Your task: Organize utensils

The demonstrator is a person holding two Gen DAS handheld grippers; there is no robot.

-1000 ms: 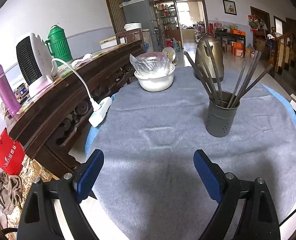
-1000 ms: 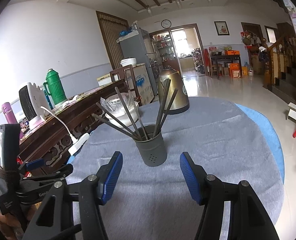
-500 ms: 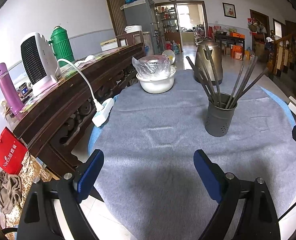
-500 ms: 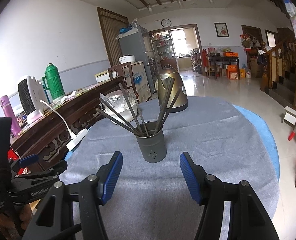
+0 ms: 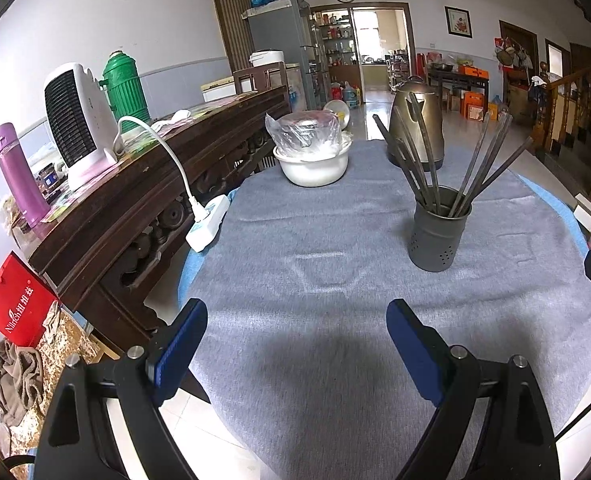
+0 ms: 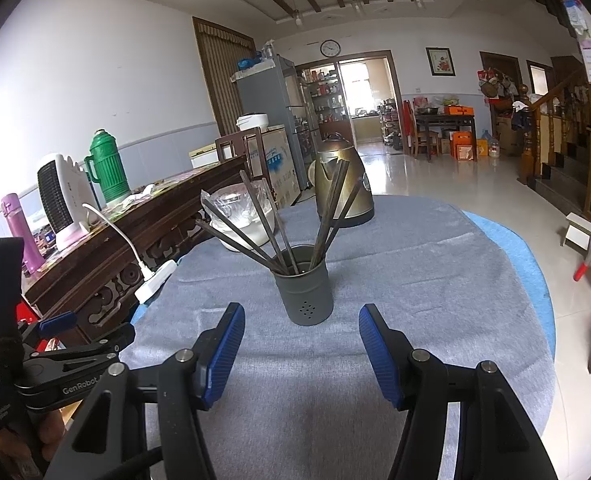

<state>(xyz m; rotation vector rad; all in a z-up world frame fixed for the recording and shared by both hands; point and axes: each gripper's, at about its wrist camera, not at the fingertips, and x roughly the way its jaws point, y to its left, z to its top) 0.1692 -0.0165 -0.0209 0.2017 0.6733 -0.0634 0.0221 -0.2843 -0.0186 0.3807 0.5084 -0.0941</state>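
A: Checking claws. Left gripper (image 5: pixel 295 344) jaws spread wide, nothing between the pads, only grey cloth (image 5: pixel 335 360) under them. Right gripper (image 6: pixel 299 348) jaws parted, not as wide, nothing held either.

B: Where's the holder?

A: Grey perforated utensil holder (image 6: pixel 306 294) stands upright on the cloth, just beyond the right gripper and centred between its pads, not touching them. From the left view it sits ahead and to the right of that gripper, well apart.

B: Contents?

A: Dark chopsticks (image 5: pixel 419 168) in the holder, fanned out to both sides, all leaning on the rim.

B: Around the holder?

A: Kettle (image 6: pixel 341 180) behind it. White bowl (image 5: pixel 311 164) with a plastic cover behind it to the left. Power strip (image 5: pixel 207 224) left of it, at the cloth's edge.
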